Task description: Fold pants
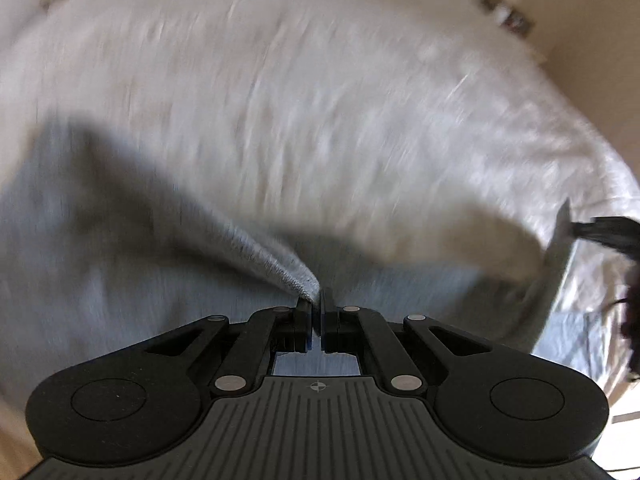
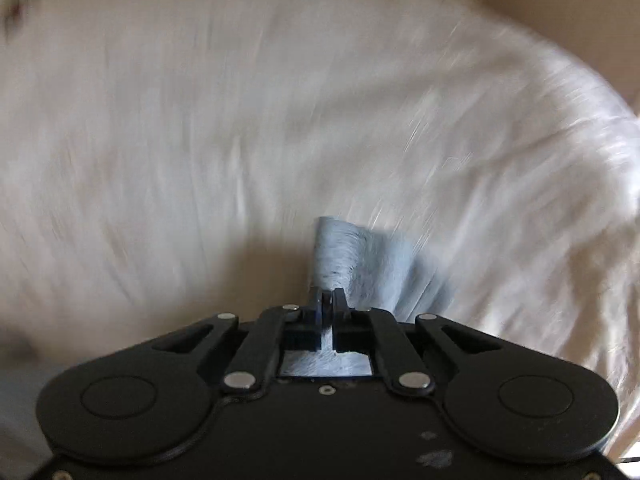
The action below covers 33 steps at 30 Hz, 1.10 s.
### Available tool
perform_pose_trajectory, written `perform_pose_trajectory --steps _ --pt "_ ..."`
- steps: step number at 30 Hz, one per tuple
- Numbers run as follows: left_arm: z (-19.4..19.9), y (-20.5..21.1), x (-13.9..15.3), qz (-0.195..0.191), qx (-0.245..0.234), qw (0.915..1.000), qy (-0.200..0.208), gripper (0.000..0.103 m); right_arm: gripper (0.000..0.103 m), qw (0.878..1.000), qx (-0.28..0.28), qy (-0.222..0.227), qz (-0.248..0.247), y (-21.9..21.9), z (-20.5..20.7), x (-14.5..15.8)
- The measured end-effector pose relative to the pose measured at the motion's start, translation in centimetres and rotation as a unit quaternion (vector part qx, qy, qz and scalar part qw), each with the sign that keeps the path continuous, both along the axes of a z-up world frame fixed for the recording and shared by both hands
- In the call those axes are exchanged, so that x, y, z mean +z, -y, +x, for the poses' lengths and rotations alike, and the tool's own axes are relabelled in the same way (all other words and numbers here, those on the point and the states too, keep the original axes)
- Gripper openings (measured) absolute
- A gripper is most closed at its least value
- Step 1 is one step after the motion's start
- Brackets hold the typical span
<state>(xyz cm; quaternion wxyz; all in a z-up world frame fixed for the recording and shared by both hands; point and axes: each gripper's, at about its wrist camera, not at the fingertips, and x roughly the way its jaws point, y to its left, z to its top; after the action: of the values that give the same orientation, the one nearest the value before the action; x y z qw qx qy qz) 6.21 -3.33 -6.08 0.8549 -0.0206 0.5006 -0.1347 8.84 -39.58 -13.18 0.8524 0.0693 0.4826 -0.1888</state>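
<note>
Light grey-blue pants (image 1: pixel 100 248) lie spread over a white bed sheet (image 1: pixel 300 100), blurred by motion. My left gripper (image 1: pixel 317 304) is shut on a raised fold of the pants' knit edge, which rises to its fingertips from the left. In the right wrist view another part of the pants (image 2: pixel 352 264) sticks up and to the right from my right gripper (image 2: pixel 329 298), which is shut on that cloth. At the right edge of the left wrist view a dark shape, seemingly the other gripper (image 1: pixel 608 232), holds up a far corner of the fabric.
The white sheet (image 2: pixel 240 120) covers nearly all of both views. A beige wall (image 1: pixel 592 20) rises beyond the bed's far right edge, with small dark objects (image 1: pixel 504 8) near it. Floor shows at the lower right (image 1: pixel 624 416).
</note>
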Motion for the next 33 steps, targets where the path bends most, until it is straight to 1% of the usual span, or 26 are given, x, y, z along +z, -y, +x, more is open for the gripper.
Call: perform_pose_trajectory --steps 1,2,3,5,6,7,8,9,10,11,12,13,14,16,17,19,22,25,28,31,33 --pt "-0.4 0.1 1.3 0.002 -0.011 0.9996 0.026 0.003 0.001 0.999 -0.015 0.046 0.008 1.2 -1.6 2.7" --pt "-1.0 0.1 2.4 0.002 -0.024 0.9986 0.048 0.003 0.001 0.996 -0.031 0.080 0.013 2.1 -3.1 4.7" --pt "-1.5 0.0 2.9 0.000 -0.033 0.9978 0.057 0.003 0.001 0.993 -0.048 0.111 0.015 3.0 -4.9 6.5" --pt "-3.0 0.0 2.8 0.000 -0.054 0.9968 0.058 0.003 0.001 0.984 -0.082 0.157 0.027 4.4 -8.9 8.8" --pt "-3.6 0.0 2.3 0.003 -0.062 0.9968 0.051 0.003 0.001 0.980 -0.106 0.166 0.038 5.0 -11.1 9.1" --pt "-4.3 0.1 1.3 0.008 -0.074 0.9966 0.035 0.003 0.001 0.977 -0.126 0.165 0.044 5.2 -12.8 8.8" --pt "-4.8 0.1 0.0 0.019 -0.084 0.9962 0.011 0.003 0.001 0.976 -0.149 0.150 0.047 5.6 -14.5 7.6" --pt "-5.1 0.2 -1.2 0.028 -0.086 0.9959 -0.010 0.003 0.002 0.976 -0.169 0.127 0.049 5.7 -15.7 6.3" --pt "-5.5 0.1 -2.5 0.033 -0.086 0.9952 -0.033 0.003 0.004 0.975 -0.191 0.095 0.059 5.7 -16.7 4.6" --pt "-5.6 0.0 -3.1 0.036 -0.085 0.9947 -0.045 0.003 0.006 0.973 -0.207 0.066 0.074 5.6 -17.5 2.8" --pt "-5.7 -0.1 -3.6 0.040 -0.081 0.9945 -0.054 0.003 0.010 0.973 -0.213 0.047 0.074 5.3 -17.9 1.6" --pt "-5.7 -0.2 -3.8 0.041 -0.076 0.9947 -0.056 0.003 0.011 0.975 -0.208 0.034 0.064 4.7 -17.9 0.9" --pt "-5.7 -0.2 -3.9 0.039 -0.071 0.9951 -0.056 0.003 0.014 0.978 -0.196 0.031 0.059 4.1 -17.4 0.6" --pt "-5.3 0.0 -4.1 0.042 -0.066 0.9952 -0.058 0.003 0.035 0.986 -0.153 0.036 0.060 2.9 -15.3 0.5" --pt "-5.3 -0.1 -4.2 0.045 -0.063 0.9952 -0.061 0.003 0.037 0.989 -0.129 0.037 0.056 1.9 -14.0 0.5" --pt "-5.4 0.1 -4.4 0.049 -0.053 0.9952 -0.065 0.003 0.038 0.996 -0.076 0.035 0.037 0.3 -10.5 0.2" --pt "-5.7 0.2 -4.6 0.046 -0.047 0.9953 -0.071 0.003 0.041 0.999 -0.038 0.028 0.017 -1.5 -4.7 -0.7" --pt "-5.5 0.1 -4.9 0.052 -0.046 0.9947 -0.076 0.003 0.044 0.999 -0.037 0.021 0.017 -3.1 0.3 -1.8" --pt "-5.3 -0.3 -5.2 0.044 -0.036 0.9945 -0.087 0.003 0.047 0.999 -0.040 0.006 0.018 -5.1 3.8 -2.7" --pt "-5.2 -0.6 -5.4 0.039 -0.032 0.9942 -0.095 0.003 0.048 0.998 -0.052 -0.033 -0.002 -6.5 6.7 -4.7" --pt "-5.0 -0.7 -5.5 0.033 -0.032 0.9941 -0.098 0.003 0.048 0.995 -0.060 -0.075 -0.022 -6.6 7.8 -6.6"
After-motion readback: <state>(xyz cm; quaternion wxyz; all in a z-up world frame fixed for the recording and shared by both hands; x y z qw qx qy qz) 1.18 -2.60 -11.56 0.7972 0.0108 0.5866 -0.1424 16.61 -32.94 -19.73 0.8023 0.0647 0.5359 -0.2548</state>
